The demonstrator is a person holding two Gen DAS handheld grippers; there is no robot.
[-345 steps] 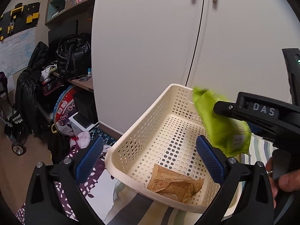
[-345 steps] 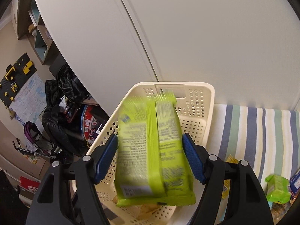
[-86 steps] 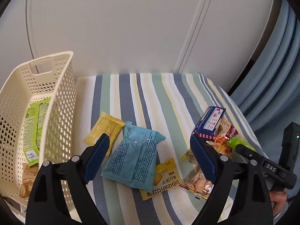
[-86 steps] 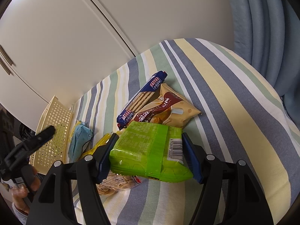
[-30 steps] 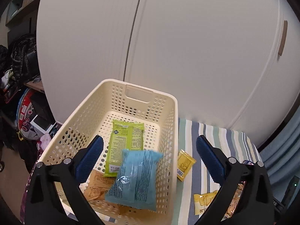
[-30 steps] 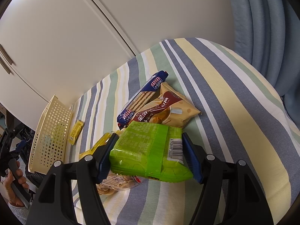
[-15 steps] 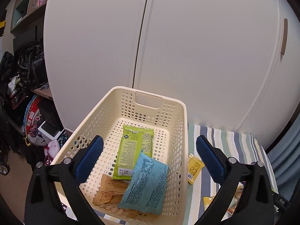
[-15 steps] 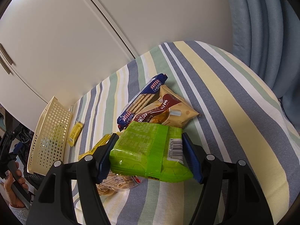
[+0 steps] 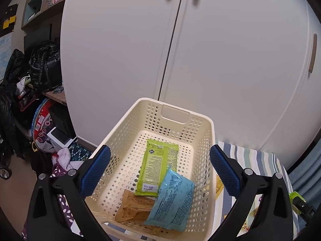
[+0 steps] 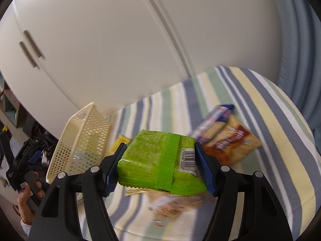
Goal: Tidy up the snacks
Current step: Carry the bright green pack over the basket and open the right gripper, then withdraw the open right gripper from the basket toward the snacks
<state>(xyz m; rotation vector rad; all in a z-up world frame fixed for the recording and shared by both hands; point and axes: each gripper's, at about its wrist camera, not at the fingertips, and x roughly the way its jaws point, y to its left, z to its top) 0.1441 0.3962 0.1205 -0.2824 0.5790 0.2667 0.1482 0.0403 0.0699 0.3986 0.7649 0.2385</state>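
Now, left wrist view: left gripper [image 9: 159,167] hangs wide open and empty over the basket [image 9: 210,140], where lime, blue [image 9: 172,198] and brown packs lie. Right wrist view: right gripper [image 10: 159,165] clamps the green pack [image 10: 158,163] across its width, off the striped bed [image 10: 270,140]. Basket sits ahead-left, rim up, clear room between; more snacks [image 10: 230,138] wait right.
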